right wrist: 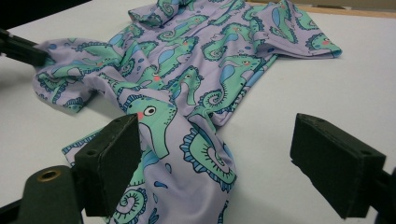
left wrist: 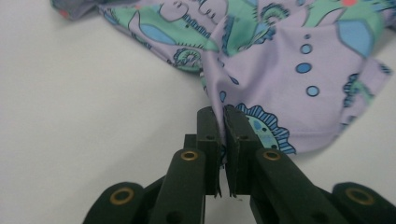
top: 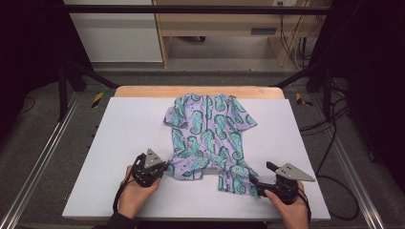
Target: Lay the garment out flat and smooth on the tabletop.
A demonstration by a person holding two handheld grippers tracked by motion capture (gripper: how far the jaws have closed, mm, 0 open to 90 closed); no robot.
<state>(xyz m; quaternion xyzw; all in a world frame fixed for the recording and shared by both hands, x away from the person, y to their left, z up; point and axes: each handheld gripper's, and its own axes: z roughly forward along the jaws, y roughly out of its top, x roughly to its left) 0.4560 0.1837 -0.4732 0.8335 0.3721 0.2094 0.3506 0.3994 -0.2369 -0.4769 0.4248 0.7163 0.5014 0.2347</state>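
Garment point(top: 208, 136) hem, lower left, is pinched in the left gripper point(left wrist: 223, 122); right gripper point(right wrist: 219, 161), jaws spread, should close squarely on the lower-right leg before pulling flat.

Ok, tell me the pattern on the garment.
Green seahorses on lilac; the garment shows best in the right gripper view.

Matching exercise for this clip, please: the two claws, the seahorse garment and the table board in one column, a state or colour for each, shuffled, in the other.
1. left claw
2. right claw
3. seahorse garment
4. table board

A. plain white
B. open, a garment leg between its jaws
C. lilac with teal print
D. shut on the garment's hem

Pairs: 1-D, 2-B, 3-C, 4-A
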